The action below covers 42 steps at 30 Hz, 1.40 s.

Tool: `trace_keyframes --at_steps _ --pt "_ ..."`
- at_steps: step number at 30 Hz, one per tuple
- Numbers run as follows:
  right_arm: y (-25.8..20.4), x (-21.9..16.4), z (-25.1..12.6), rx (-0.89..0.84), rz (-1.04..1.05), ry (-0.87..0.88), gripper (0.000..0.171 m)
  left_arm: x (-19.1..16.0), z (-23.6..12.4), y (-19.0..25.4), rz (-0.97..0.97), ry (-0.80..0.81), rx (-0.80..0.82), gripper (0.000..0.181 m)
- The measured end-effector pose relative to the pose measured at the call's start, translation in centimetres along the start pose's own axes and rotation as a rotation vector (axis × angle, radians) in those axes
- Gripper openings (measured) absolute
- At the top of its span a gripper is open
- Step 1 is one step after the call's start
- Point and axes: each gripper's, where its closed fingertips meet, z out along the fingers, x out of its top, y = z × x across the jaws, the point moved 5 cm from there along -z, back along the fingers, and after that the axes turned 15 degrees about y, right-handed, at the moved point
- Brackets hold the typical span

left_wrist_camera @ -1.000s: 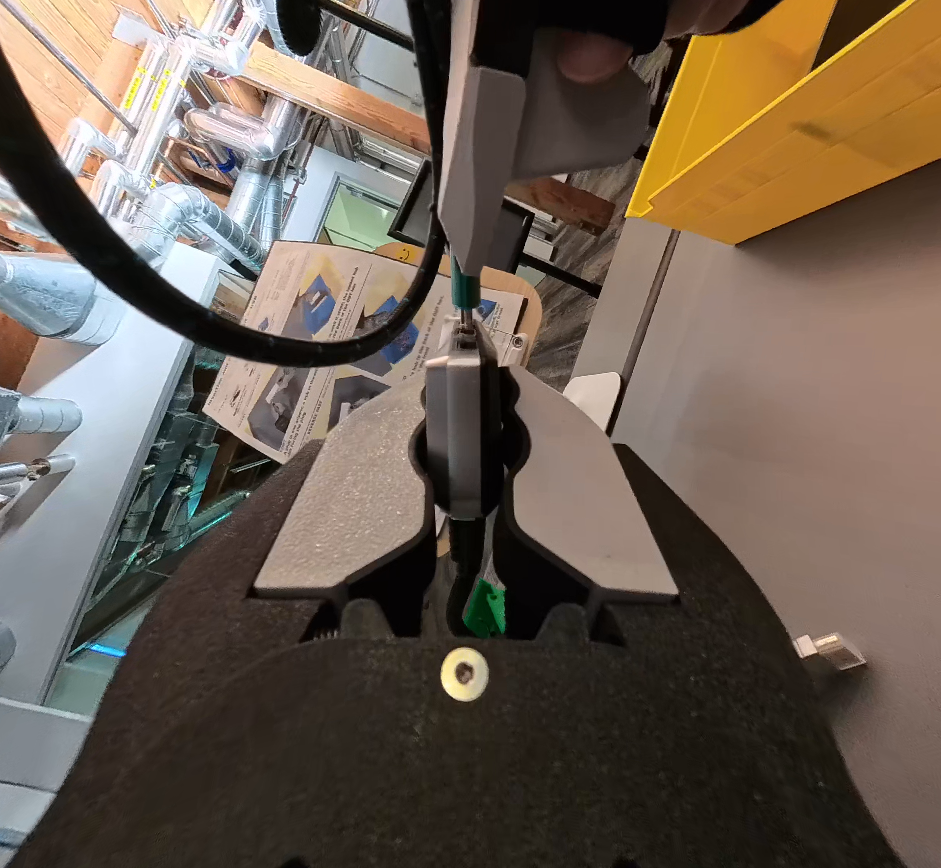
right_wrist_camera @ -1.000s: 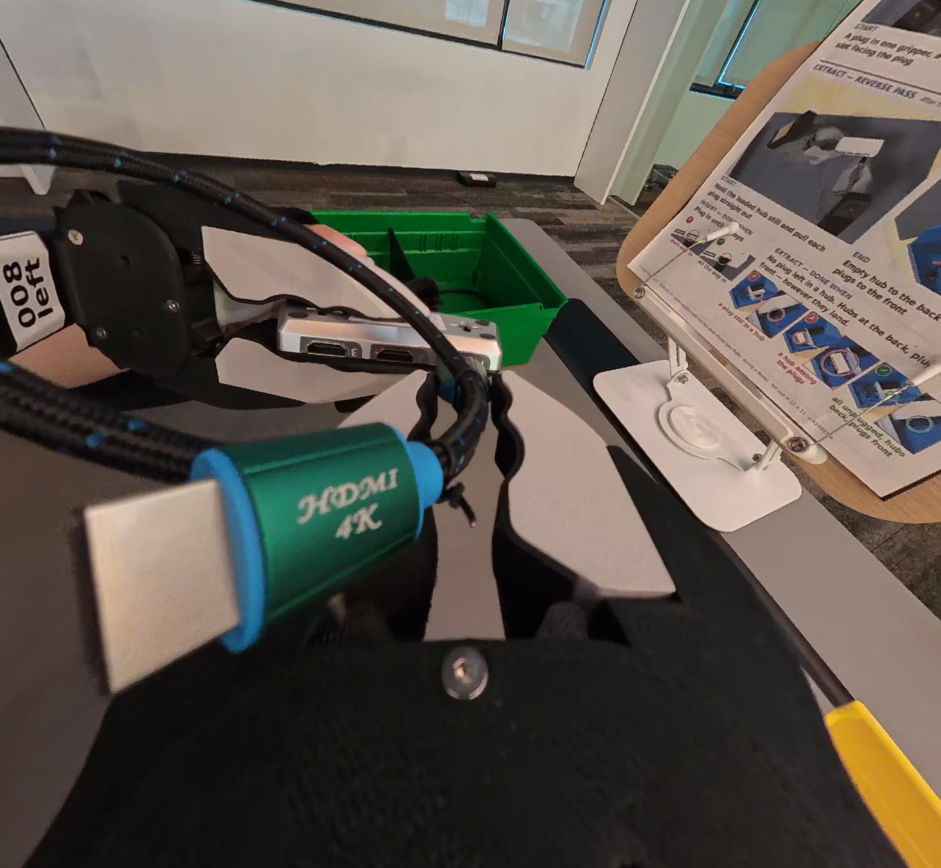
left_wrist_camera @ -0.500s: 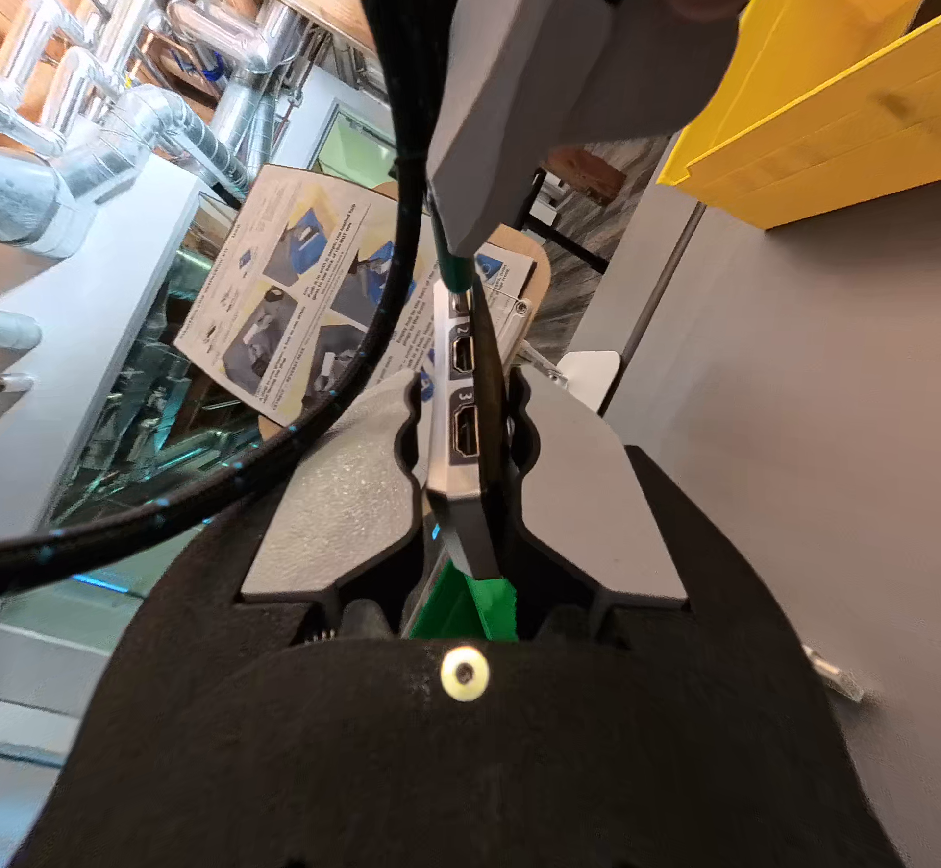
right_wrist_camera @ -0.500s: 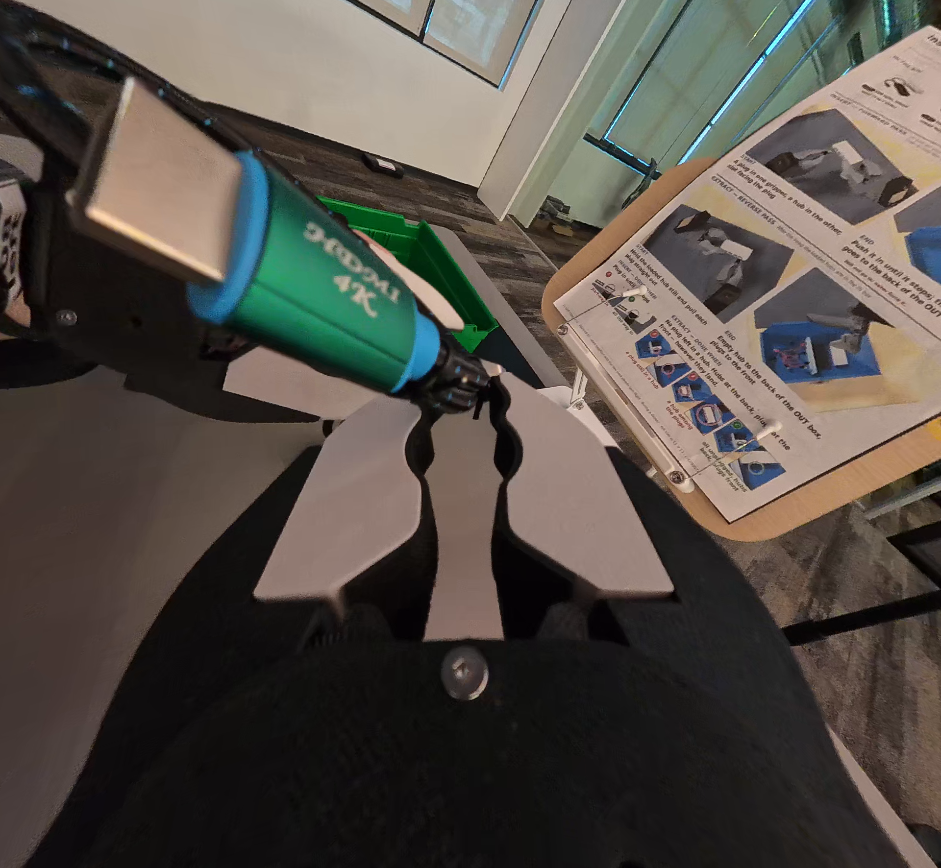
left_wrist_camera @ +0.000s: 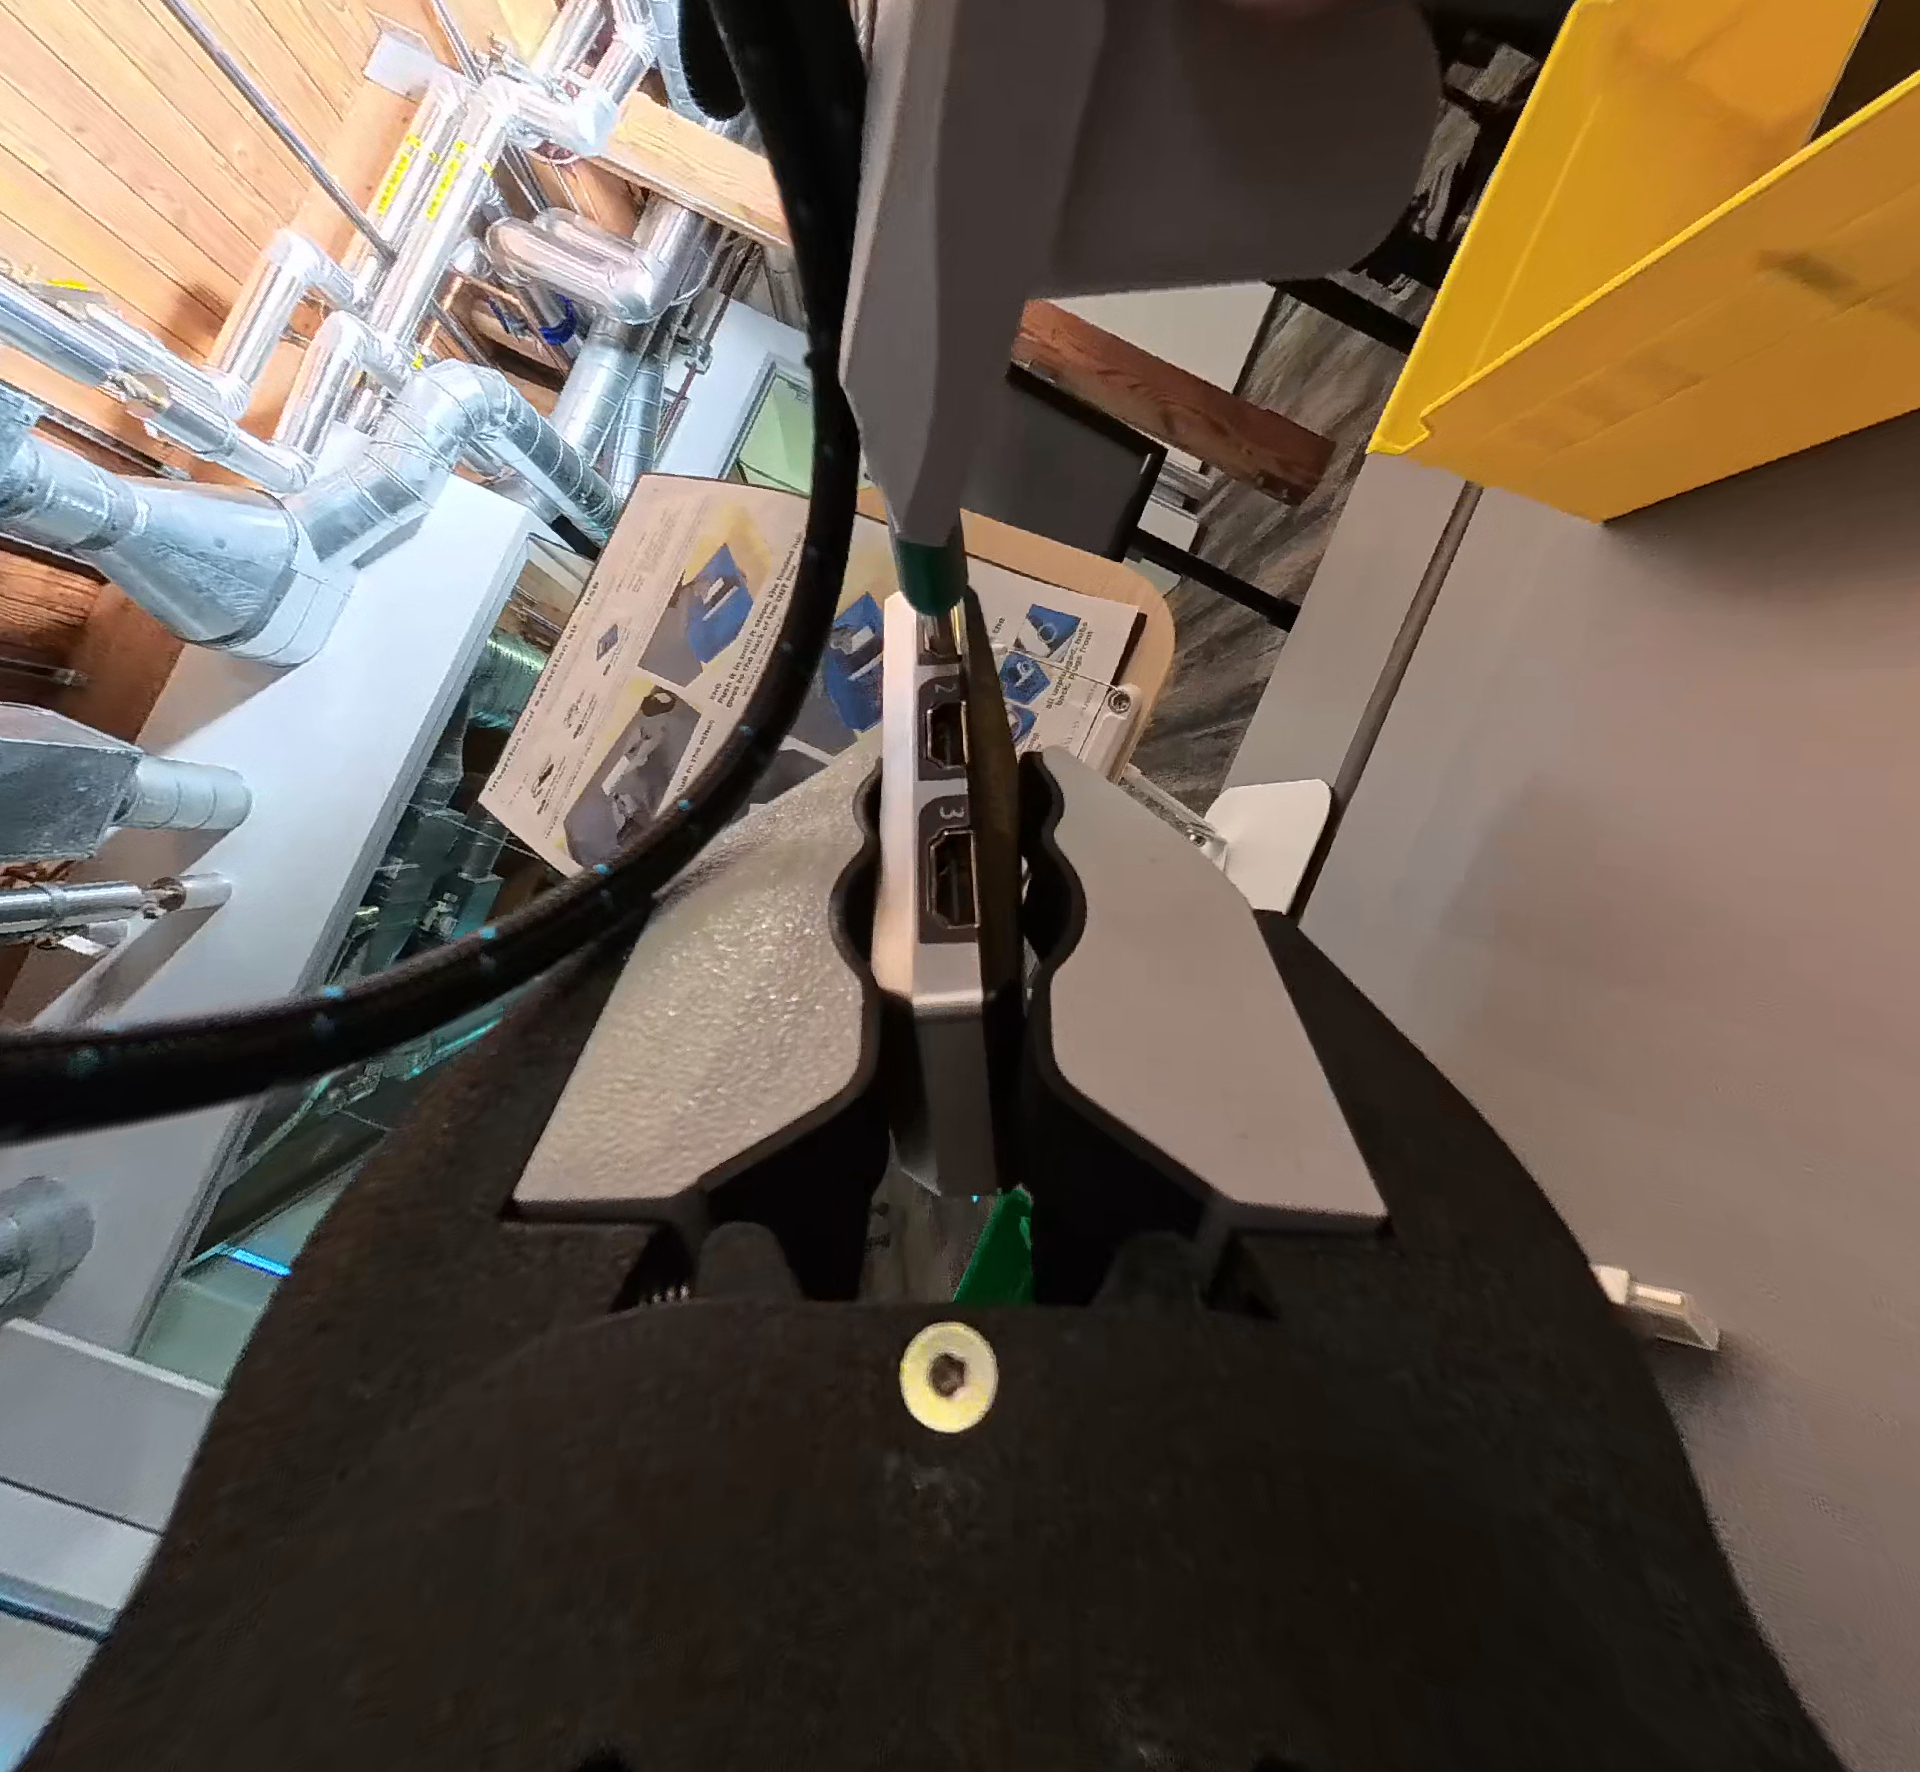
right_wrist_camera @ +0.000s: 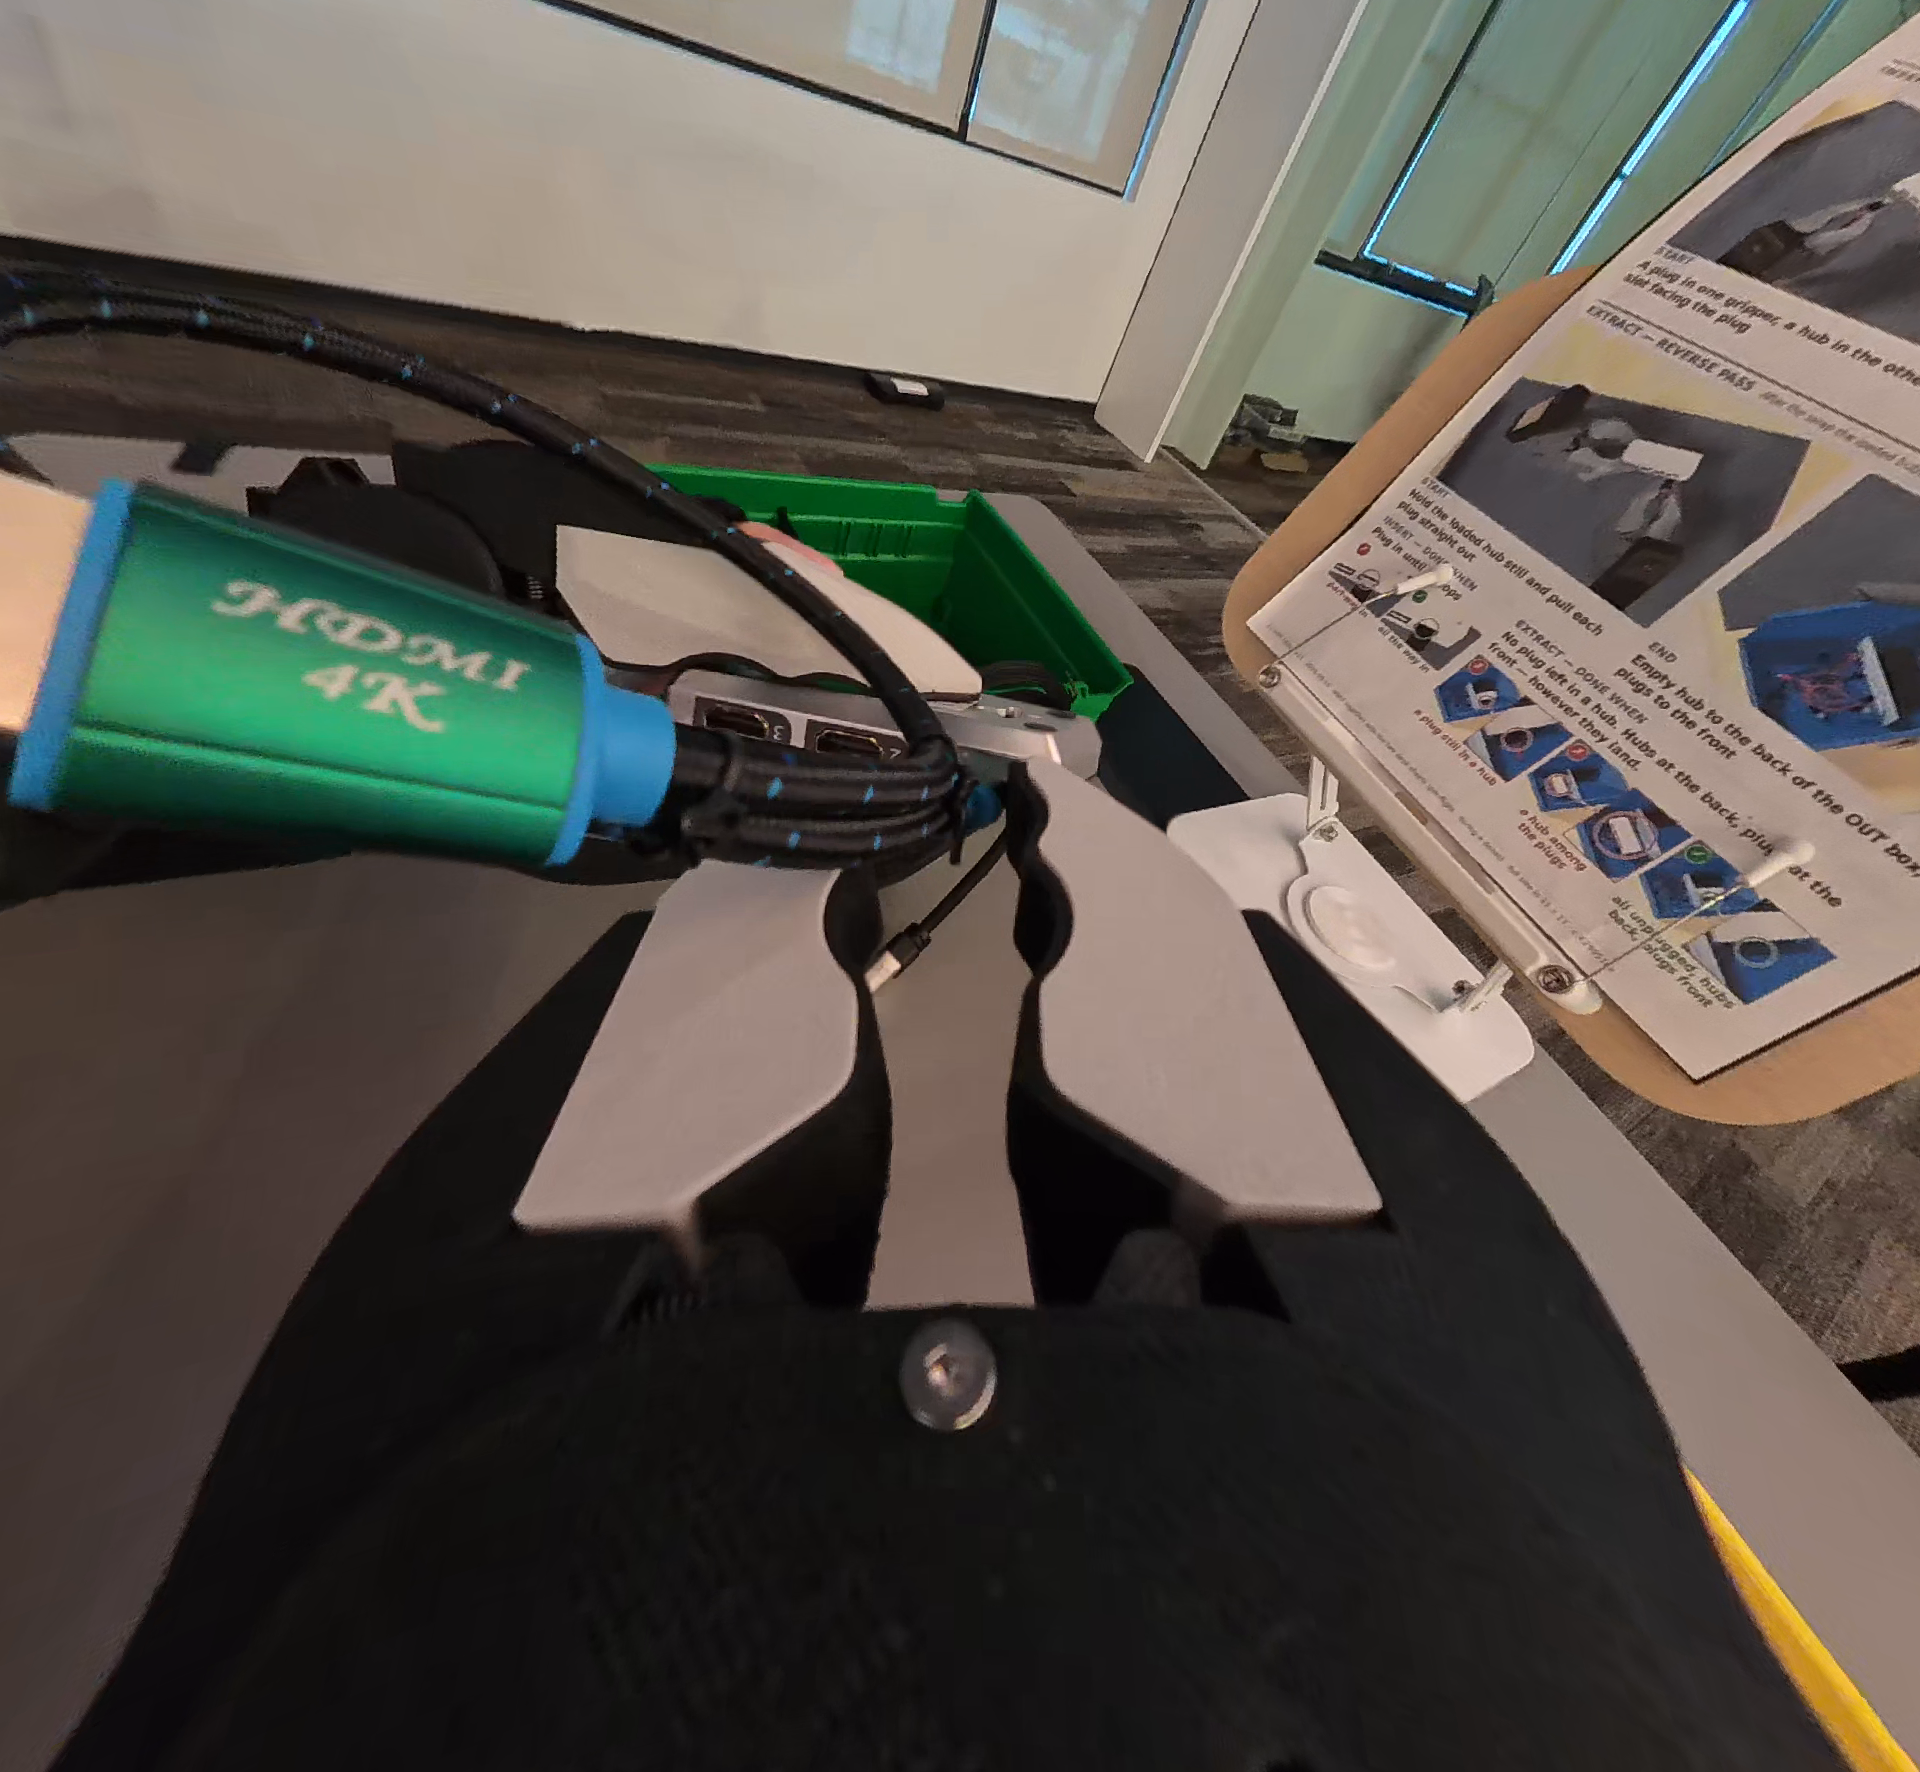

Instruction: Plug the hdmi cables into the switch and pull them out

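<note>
HDMI switch (left_wrist_camera: 940, 891), a slim silver metal bar, sits edge-on at the centre of the left wrist view, clamped between the grey fingers of our left tool (left_wrist_camera: 951, 891). Two of its ports face the lens and stand empty; at its far end, a green plug (left_wrist_camera: 928, 569) meets the first port, gripped by our right tool (left_wrist_camera: 935, 517), which reaches down from the top of the frame. How deep that plug sits we cannot tell. In the right wrist view the tool's tips are hidden behind the braided cable (right_wrist_camera: 810, 787), so only the other view shows its grip.

We judge the switch light, rigid and smooth, so it could slip or twist under a push; holding it across its flat faces suits it. The cable is thick, black with blue flecks, springy, and its loops tug sideways. Its free end, a second green plug (right_wrist_camera: 312, 673) with blue collars, hangs at the left of the right wrist view. Grasping the hard plug shell, not the cord, seems best to us. A green bin (right_wrist_camera: 997, 579) rests on the grey bench (left_wrist_camera: 1662, 891) beyond.
</note>
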Motion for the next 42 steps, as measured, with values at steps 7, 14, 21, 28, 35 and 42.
trace_keyframes --at_steps 7,14,21,28,35,42 --pt "-0.3 0.0 0.5 -0.046 -0.062 0.045 0.021 0.0 -0.2 -0.7 0.027 -0.043 0.008 0.023" --pt "-0.6 0.1 0.6 -0.081 -0.128 0.039 0.021 0.2 -0.2 -1.1 0.057 -0.064 0.013 0.023" --pt "0.0 0.0 0.4 -0.021 0.019 0.08 0.021 0.4 -0.1 -0.9 0.049 -0.07 0.007 0.023" --pt "0.4 -0.2 0.1 0.036 0.052 0.094 0.021 0.6 0.1 -0.7 0.041 -0.077 -0.017 0.023" --pt "0.3 -0.4 0.7 -0.056 -0.049 0.097 0.02 -0.2 0.3 -0.8 0.017 -0.094 -0.022 0.024" --pt "0.4 -0.2 0.8 -0.045 0.031 0.172 0.021 -0.3 0.3 -0.8 0.109 -0.07 0.068 0.027"
